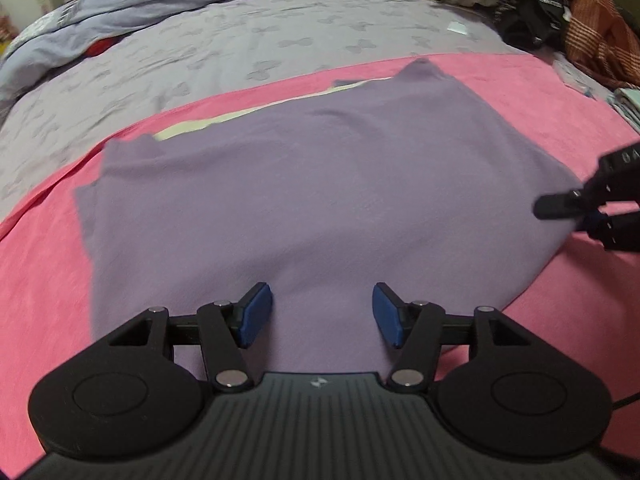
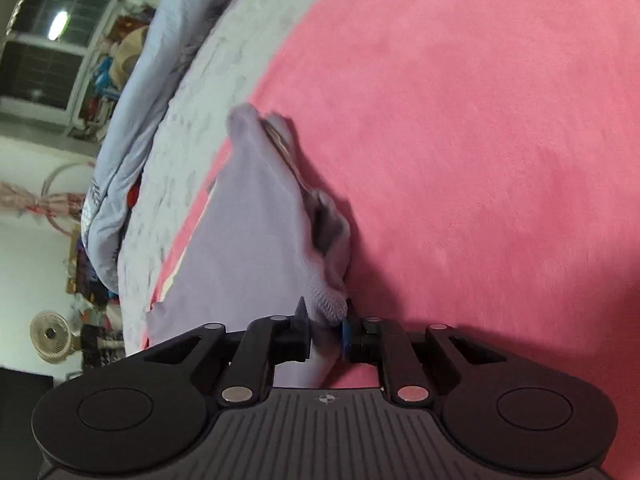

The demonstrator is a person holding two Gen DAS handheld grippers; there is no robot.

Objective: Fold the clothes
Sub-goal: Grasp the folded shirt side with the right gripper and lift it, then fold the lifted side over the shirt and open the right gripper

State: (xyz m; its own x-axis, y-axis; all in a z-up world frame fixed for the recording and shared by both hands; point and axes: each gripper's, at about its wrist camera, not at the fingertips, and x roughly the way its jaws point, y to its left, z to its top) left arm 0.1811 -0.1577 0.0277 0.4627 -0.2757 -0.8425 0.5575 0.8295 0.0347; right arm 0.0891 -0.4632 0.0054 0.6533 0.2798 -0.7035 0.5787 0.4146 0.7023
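We are folding a lilac garment (image 1: pixel 312 200) lying flat on the pink blanket (image 1: pixel 520 92). Our right gripper (image 2: pixel 326 332) is pinching its bunched edge; our left gripper (image 1: pixel 322 314) is hovering half open, holding nothing. That thin pinch may be slipping. We are seeing no containers.

No words or numbers read clearly; white marks on the right gripper (image 1: pixel 576 220) are cut off. A small emblem sits on each gripper's body.
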